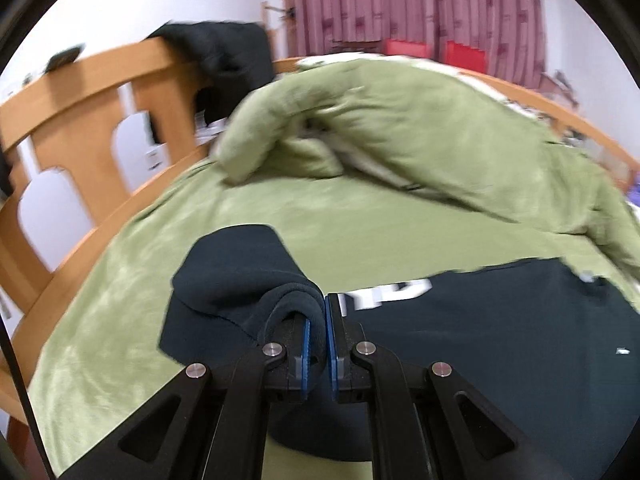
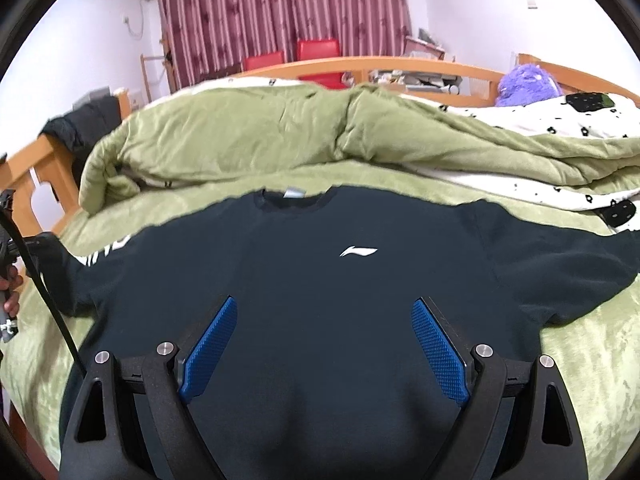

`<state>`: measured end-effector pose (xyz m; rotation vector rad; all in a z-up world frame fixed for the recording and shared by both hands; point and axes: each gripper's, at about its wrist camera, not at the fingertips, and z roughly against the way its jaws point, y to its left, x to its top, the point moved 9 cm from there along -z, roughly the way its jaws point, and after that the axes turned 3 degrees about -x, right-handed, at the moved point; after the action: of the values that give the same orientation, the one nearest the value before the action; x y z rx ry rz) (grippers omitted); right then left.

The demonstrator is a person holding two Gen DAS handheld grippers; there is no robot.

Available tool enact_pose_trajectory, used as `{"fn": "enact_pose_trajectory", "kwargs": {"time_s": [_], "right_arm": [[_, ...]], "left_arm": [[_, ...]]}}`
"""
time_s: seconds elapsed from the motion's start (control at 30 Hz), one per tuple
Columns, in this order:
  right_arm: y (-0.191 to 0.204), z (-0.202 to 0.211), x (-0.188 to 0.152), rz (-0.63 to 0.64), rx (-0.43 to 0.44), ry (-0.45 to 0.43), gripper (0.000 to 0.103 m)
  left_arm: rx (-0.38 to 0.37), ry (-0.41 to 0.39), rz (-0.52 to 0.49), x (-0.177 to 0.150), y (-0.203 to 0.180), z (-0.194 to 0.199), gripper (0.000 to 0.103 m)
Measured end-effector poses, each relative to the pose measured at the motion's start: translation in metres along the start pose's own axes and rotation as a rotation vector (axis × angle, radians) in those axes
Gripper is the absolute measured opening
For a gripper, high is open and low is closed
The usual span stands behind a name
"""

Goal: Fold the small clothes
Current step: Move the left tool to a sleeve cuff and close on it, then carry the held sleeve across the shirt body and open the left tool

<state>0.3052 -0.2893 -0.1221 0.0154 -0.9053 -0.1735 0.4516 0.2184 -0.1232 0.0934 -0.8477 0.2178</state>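
Observation:
A dark navy T-shirt (image 2: 320,280) with a small white chest logo lies front up on the green bed cover (image 2: 580,360), collar toward the far side. My left gripper (image 1: 323,300) is shut on the shirt's left sleeve (image 1: 240,272), which bunches up between the blue pads. The shirt body with white lettering shows to its right in the left wrist view (image 1: 500,328). My right gripper (image 2: 324,304) is open and empty, its blue pads (image 2: 212,348) spread wide above the shirt's lower middle.
A rumpled green duvet (image 2: 240,136) lies heaped across the far half of the bed. A wooden bed rail (image 1: 80,92) with dark clothes (image 1: 228,52) over it runs on the left. A purple plush toy (image 2: 528,84) sits far right. Red chairs (image 2: 316,52) and curtains stand behind.

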Motion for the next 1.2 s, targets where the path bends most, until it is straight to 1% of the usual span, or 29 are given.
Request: {"fn": "enact_pose_trajectory", "kwargs": {"time_s": [0.1,0.17,0.2,0.23,0.33,0.37,0.47,0.5,0.6,0.7,0.8,0.87,0.97,1.0,1.07,1.13,1.2], "right_arm": [[-0.021,0.010,0.007,-0.075,0.036,-0.010,0.088],[-0.036,0.014,0.011,-0.109,0.046,-0.016,0.088],[-0.042,0.017,0.011,-0.117,0.046,-0.019,0.088],[-0.050,0.018,0.013,-0.123,0.041,-0.022,0.088],[-0.080,0.023,0.017,-0.149,-0.023,-0.029,0.088],[-0.087,0.023,0.017,-0.157,-0.027,-0.024,0.088],[-0.111,0.029,0.019,-0.186,-0.028,-0.010,0.088],[-0.118,0.031,0.019,-0.186,-0.035,-0.009,0.088],[-0.136,0.035,0.020,-0.158,-0.084,-0.010,0.088],[-0.147,0.032,0.015,-0.126,-0.124,0.006,0.088],[-0.153,0.028,0.010,-0.094,-0.145,0.025,0.088],[-0.153,0.028,0.009,-0.077,-0.153,0.025,0.088],[-0.151,0.026,0.008,-0.070,-0.144,0.026,0.088],[-0.149,0.024,0.008,-0.070,-0.143,0.032,0.088],[-0.143,0.021,0.008,-0.066,-0.134,0.036,0.088],[-0.134,0.018,0.008,-0.058,-0.125,0.040,0.088],[-0.123,0.015,0.008,-0.048,-0.112,0.041,0.088]], "left_arm": [[-0.057,0.002,-0.023,0.005,-0.056,0.013,0.007],[-0.108,-0.001,-0.048,0.007,-0.104,0.024,0.006],[-0.118,-0.006,-0.065,0.007,-0.125,0.029,0.006],[-0.126,-0.011,-0.082,0.007,-0.143,0.033,0.006],[-0.164,-0.023,-0.130,0.004,-0.210,0.047,0.006],[-0.175,-0.022,-0.139,0.002,-0.227,0.049,0.006],[-0.229,-0.013,-0.176,-0.014,-0.290,0.058,0.006],[-0.242,-0.010,-0.186,-0.019,-0.306,0.059,0.006],[-0.291,0.020,-0.213,-0.043,-0.358,0.060,0.006],[-0.315,0.057,-0.242,-0.069,-0.394,0.055,0.006],[-0.347,0.107,-0.251,-0.094,-0.418,0.048,0.007],[-0.378,0.168,-0.236,-0.110,-0.428,0.042,0.008],[-0.404,0.258,-0.213,-0.125,-0.429,0.038,0.019],[-0.411,0.273,-0.212,-0.128,-0.426,0.042,0.019],[-0.396,0.252,-0.232,-0.125,-0.413,0.053,0.020],[-0.364,0.212,-0.241,-0.114,-0.394,0.064,0.031],[-0.330,0.155,-0.228,-0.100,-0.364,0.078,0.063]]}}
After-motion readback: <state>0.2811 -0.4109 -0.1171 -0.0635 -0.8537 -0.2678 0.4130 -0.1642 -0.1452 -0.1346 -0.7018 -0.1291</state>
